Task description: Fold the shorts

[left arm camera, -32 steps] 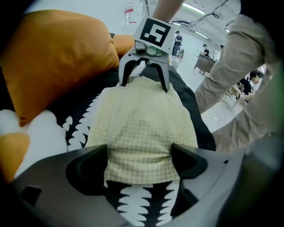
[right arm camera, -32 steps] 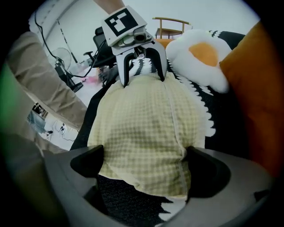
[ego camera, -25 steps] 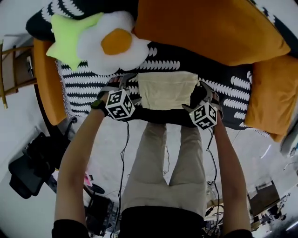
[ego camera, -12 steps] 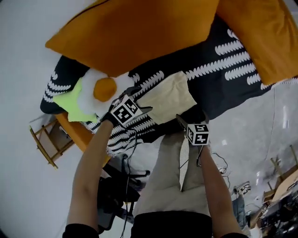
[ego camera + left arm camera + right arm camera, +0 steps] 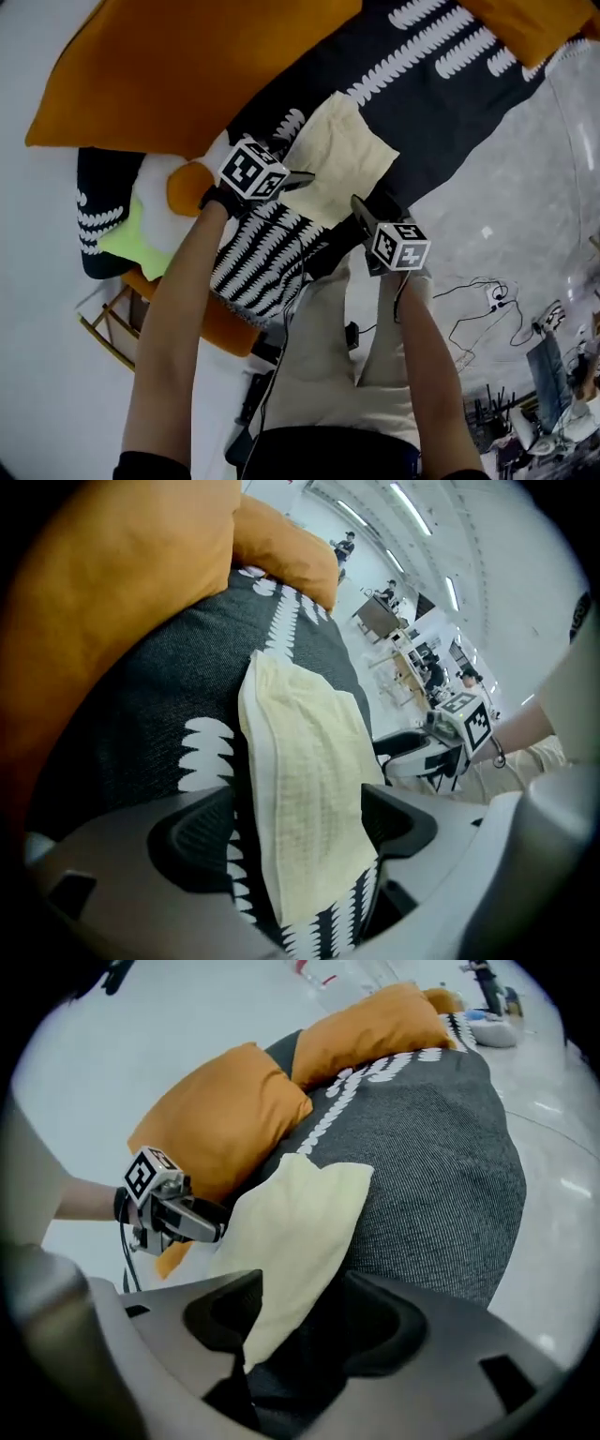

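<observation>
As they straddle opposite ends of the shorts [image 5: 345, 157] to fold them, the left gripper [image 5: 305, 178] has its fingers released. Fingers of the right gripper [image 5: 361, 214] have just been closing, cloth between them but not pinched yet.

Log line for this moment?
shorts: folded, on blanket | left gripper: open, shorts between jaws | right gripper: jaws just been closing, shorts corner between, not gripped

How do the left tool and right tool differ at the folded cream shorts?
The left tool has the folded cream shorts filling most of its gap; the right tool has only their corner, beside one jaw. The right tool's jaws have just been closing; the left tool's stand wide. The left tool is at the edge nearer the large orange cushion, the right tool at the edge nearest the person. Shared: neither presses the cloth.
</observation>
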Tool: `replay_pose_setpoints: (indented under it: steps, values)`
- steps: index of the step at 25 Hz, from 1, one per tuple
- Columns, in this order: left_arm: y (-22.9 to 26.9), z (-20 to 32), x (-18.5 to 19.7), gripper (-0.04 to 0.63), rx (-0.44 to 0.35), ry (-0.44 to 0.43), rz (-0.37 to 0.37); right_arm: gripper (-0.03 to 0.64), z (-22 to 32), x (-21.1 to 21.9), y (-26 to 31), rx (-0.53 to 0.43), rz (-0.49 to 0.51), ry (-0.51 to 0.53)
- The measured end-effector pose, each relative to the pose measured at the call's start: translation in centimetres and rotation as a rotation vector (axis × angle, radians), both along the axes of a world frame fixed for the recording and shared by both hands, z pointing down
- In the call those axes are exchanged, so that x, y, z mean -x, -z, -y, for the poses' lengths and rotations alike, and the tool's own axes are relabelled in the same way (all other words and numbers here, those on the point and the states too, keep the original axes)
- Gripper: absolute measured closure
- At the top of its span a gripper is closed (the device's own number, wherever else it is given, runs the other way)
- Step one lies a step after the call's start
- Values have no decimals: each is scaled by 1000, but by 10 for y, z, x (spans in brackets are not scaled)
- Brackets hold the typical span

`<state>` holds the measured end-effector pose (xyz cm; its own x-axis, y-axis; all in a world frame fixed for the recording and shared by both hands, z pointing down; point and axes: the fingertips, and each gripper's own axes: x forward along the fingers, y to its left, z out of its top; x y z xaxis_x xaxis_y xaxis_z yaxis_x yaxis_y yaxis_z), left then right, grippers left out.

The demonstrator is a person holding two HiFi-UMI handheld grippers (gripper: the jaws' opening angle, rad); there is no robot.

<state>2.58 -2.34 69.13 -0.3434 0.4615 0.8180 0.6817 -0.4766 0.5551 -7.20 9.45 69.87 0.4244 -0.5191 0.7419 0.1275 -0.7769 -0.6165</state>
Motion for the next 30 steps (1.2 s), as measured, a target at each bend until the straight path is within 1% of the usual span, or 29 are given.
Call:
replay_pose_setpoints:
  steps: [1,2,4,5,7,9,11,12,14,16,17,18,19,22,23,24,25,27,30]
  values:
    - [-5,-5,3,165,6,-10,23,360,2,1,-3,-12,5,-38]
    - [-11,-8,6,166,2,-25,35,405,4,2,-7,-22,9,-60]
    - [-24,-10,10,168,-34,-65,20,407,9,3,-15,-23,12,-78]
    - [-29,-9,10,192,-51,-85,6,413,9,3,-19,-18,14,-93]
    - [-32,-9,6,228,-53,-104,-6,422,5,1,-21,-23,20,-143]
    - [-28,-7,4,253,-43,-115,14,420,3,-1,-18,-44,27,-192]
    - [-23,-4,5,253,-41,-119,46,420,5,-2,-17,-59,34,-217]
    - [-20,-7,3,252,-31,-111,54,420,5,-3,-19,-64,37,-223]
    - [-14,-19,-5,253,0,-63,61,422,5,-6,-22,-69,49,-231]
    - [-12,-27,-9,254,-5,-25,72,435,4,-6,-22,-71,55,-234]
    - [-13,-28,-10,277,-22,-24,66,439,3,-4,-21,-69,52,-233]
    - [-14,-27,-9,322,-38,-25,56,442,4,-2,-19,-67,49,-233]
    - [-14,-27,-7,348,-49,-22,49,446,4,0,-16,-63,46,-234]
    - [-13,-26,-4,389,-53,6,30,458,7,-1,-13,-54,42,-216]
    - [-13,-26,-4,407,-52,11,21,496,8,-3,-12,-58,43,-196]
    - [-13,-28,-3,435,-48,17,15,561,8,-6,-10,-64,45,-173]
    - [-12,-30,-4,452,-40,27,10,571,6,-10,-7,-67,43,-154]
    - [-5,-38,-2,463,-11,51,3,577,-4,-16,5,-83,24,-152]
    - [28,-50,8,463,60,78,38,577,-24,-12,39,-125,-23,-173]
